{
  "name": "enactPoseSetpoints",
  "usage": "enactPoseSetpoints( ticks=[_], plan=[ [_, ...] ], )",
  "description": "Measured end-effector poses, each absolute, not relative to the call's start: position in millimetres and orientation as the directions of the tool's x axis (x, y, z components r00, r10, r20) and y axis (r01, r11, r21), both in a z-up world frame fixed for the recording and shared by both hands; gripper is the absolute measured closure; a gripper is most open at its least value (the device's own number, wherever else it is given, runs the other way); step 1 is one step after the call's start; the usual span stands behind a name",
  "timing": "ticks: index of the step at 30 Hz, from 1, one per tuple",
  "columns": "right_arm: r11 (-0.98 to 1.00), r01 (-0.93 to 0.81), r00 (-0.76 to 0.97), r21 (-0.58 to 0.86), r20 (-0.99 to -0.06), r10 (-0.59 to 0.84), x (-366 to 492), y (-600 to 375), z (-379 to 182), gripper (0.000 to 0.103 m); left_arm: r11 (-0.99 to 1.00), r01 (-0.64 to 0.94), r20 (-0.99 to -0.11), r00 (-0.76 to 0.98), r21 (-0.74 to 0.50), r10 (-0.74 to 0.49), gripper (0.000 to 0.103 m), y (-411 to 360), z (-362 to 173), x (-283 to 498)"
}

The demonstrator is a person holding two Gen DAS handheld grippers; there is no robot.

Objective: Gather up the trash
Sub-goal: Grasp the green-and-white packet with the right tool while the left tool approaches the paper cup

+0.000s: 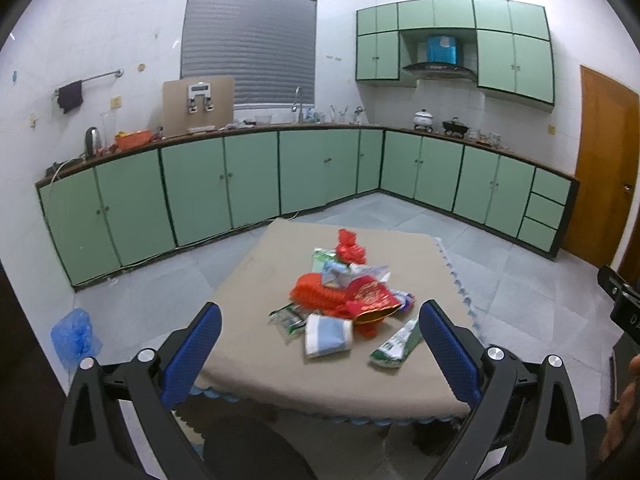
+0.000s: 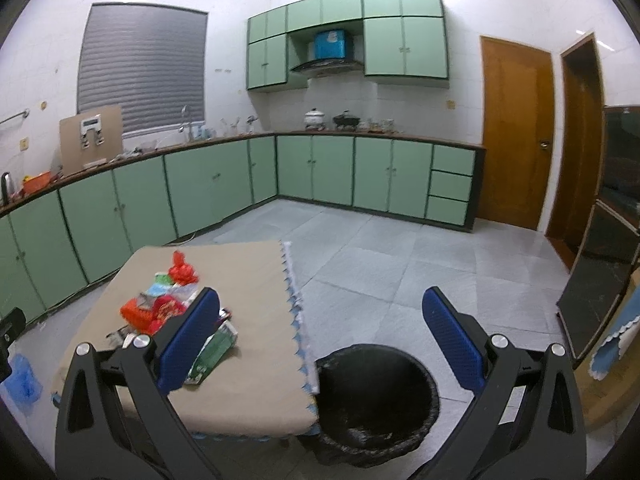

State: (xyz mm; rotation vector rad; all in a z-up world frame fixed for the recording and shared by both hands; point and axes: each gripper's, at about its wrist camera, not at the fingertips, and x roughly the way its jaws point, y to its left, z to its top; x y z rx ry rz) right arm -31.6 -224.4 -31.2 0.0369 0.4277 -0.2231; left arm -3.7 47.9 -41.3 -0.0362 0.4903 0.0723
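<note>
A pile of trash [image 1: 348,296] lies on a table with a beige cloth [image 1: 260,272]: red and orange wrappers, a white and blue packet [image 1: 329,335], a green and white wrapper [image 1: 394,346]. My left gripper [image 1: 320,328] is open and empty, raised above the table's near edge, short of the pile. In the right wrist view the pile [image 2: 164,304] lies left of the open, empty right gripper [image 2: 320,320]. That gripper hovers above a black-lined trash bin [image 2: 376,400] on the floor by the table's right edge [image 2: 296,320]. Its left finger [image 2: 188,340] hides part of the green wrapper [image 2: 212,354].
Green kitchen cabinets [image 1: 224,184] run along the back and right walls. A blue plastic bag [image 1: 74,336] lies on the floor left of the table. A wooden door [image 2: 516,132] and a dark cabinet [image 2: 600,260] stand at the right. Grey tiled floor [image 2: 400,260] surrounds the table.
</note>
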Motion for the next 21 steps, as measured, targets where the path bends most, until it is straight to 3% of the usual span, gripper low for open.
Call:
enactPoseSetpoints(
  ticks=[12, 21],
  plan=[
    [1.000, 0.026, 0.836, 0.015, -0.548, -0.013, 36, -140, -144, 0.005, 0.993, -0.118, -0.495, 0.864, -0.029, 0.088, 0.006, 88, -83, 19],
    [1.000, 0.016, 0.814, -0.007, -0.581, -0.017, 77, -93, -194, 0.005, 0.995, -0.096, -0.535, 0.843, -0.040, 0.060, 0.006, 104, -125, 60]
  ],
)
